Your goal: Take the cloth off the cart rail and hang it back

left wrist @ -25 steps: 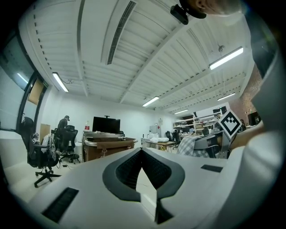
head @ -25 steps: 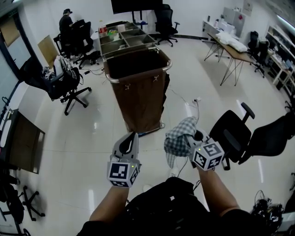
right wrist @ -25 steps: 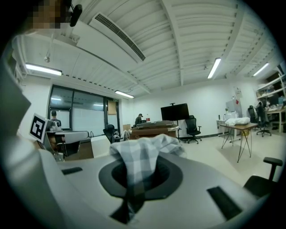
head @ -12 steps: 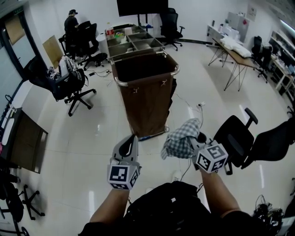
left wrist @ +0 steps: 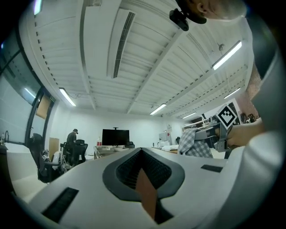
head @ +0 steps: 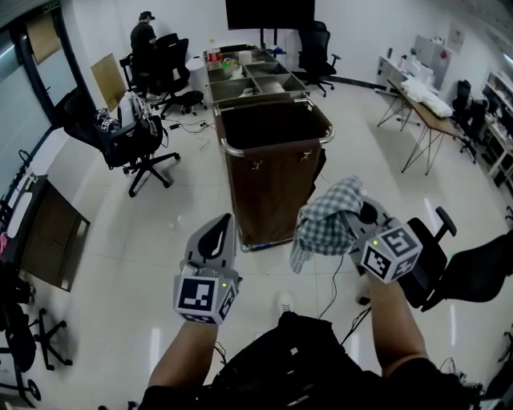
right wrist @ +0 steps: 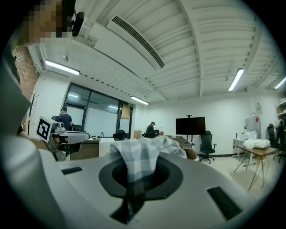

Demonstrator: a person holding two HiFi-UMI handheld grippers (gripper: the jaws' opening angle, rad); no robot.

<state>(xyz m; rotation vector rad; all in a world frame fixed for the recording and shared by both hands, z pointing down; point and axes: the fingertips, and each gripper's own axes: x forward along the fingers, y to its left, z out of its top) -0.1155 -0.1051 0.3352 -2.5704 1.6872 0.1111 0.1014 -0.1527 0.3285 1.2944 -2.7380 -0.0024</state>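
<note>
In the head view, the left gripper is sitting at lower centre-left with its jaws pressed together and nothing between them. The right gripper is sitting at lower centre-right, clamping a checked cloth. The cloth is bunching over the jaws and drooping below them, in the air and touching nothing else. The brown cart is standing above both grippers in the middle of the frame. Its metal rail is running round the open top, well apart from the cloth. A person is sitting at the upper left among office chairs, and a dark screen is hanging at the top edge.

In the left gripper view, the left gripper is filling the lower half, its two jaws meeting at the tip and gripping nothing. At centre right the right gripper is showing with the cloth hanging from it.

In the right gripper view, the right gripper is closing on the cloth. The cloth is rising out of the gap between the jaws and folding over the tip at lower centre. The left gripper is appearing at the middle left.
</note>
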